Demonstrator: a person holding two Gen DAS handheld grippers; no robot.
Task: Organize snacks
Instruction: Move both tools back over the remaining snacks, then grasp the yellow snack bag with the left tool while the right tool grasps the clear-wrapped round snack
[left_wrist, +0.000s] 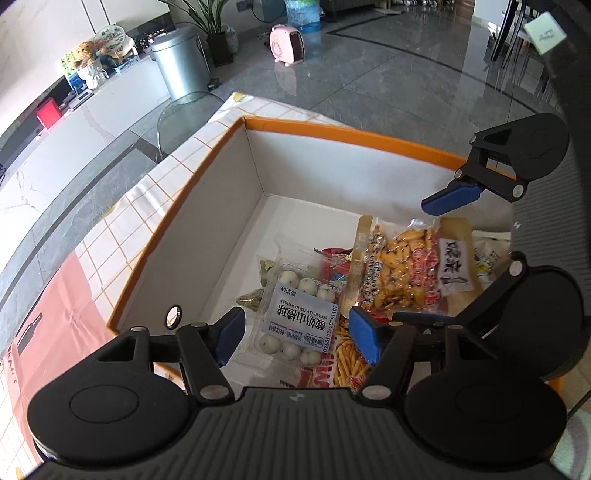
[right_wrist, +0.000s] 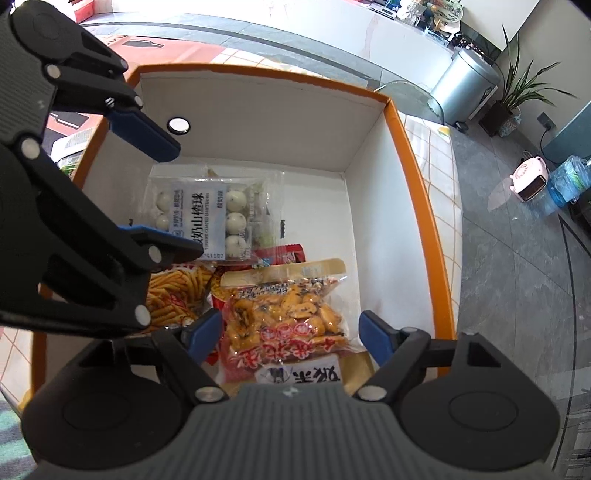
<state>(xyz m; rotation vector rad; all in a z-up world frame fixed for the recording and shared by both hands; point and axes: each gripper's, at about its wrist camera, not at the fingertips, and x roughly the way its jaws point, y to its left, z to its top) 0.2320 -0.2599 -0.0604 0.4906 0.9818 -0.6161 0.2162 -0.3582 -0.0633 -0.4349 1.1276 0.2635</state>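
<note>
**Both grippers open over the snack box**

The left gripper (left_wrist: 295, 334) hangs over the orange-rimmed white cardboard box (left_wrist: 207, 192), its blue-padded jaws spread with nothing pressed between them; below them lies the clear packet of white yogurt-coated hawthorn balls (left_wrist: 297, 317). The right gripper (right_wrist: 291, 334) also stands open, its pads either side of the clear bag of orange seaweed crackers (right_wrist: 284, 317) without touching it. A bag of orange snack sticks (right_wrist: 177, 291) lies beside both, on the box floor.
</note>
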